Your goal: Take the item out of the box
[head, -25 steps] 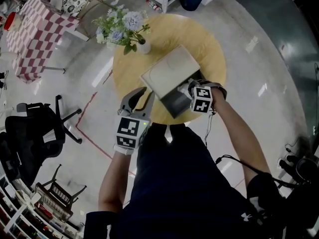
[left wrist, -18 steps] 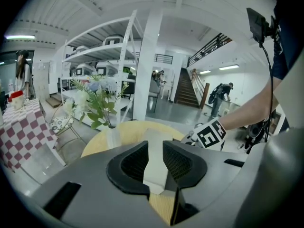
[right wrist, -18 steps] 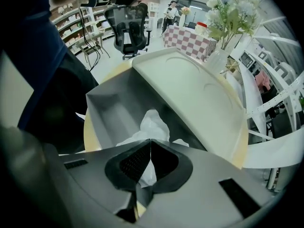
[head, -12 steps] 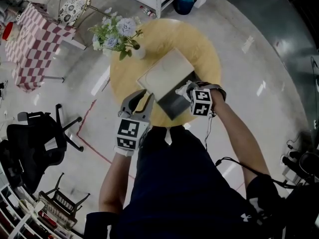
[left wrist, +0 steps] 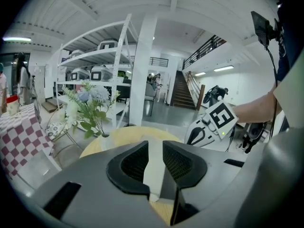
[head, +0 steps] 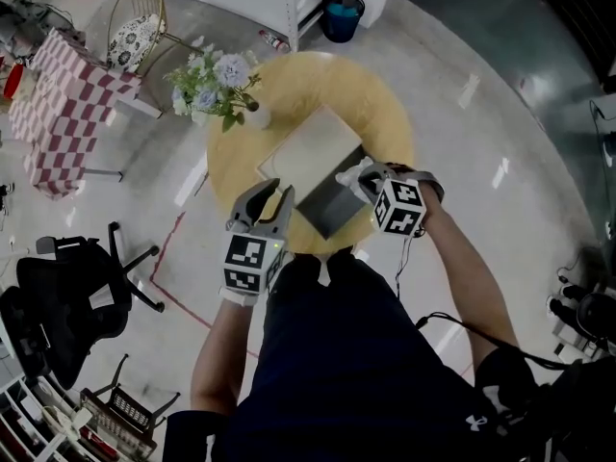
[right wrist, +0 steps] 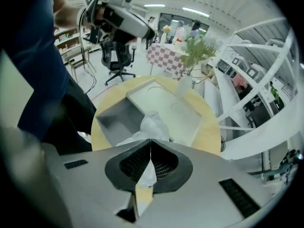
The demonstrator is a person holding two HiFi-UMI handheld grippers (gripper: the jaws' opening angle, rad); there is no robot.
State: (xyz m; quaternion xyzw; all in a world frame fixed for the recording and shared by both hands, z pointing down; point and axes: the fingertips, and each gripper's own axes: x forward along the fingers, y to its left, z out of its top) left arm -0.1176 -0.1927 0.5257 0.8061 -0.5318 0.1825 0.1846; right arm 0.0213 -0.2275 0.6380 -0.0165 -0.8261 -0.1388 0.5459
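Note:
An open box lies on the round yellow table [head: 303,89], its grey tray [head: 330,202] nearest me and its white lid [head: 308,152] folded back. My right gripper [head: 358,174] hangs over the tray's right edge, shut on a clear plastic-wrapped item [right wrist: 151,125]. In the right gripper view [right wrist: 150,148] the crumpled wrap rises from the jaws above the tray [right wrist: 114,120]. My left gripper [head: 269,194] is open just left of the tray, holding nothing. The left gripper view [left wrist: 155,151] shows the box edge through its gap.
A white vase of flowers [head: 217,85] stands at the table's far left edge. Off the table are a checked-cloth table [head: 58,94], a black office chair [head: 67,282], white shelving [left wrist: 109,65] and a blue bin [head: 343,15].
My right gripper has risen a little beside the box, with the plastic-wrapped item now showing in its jaws. The left gripper has edged closer to the tray.

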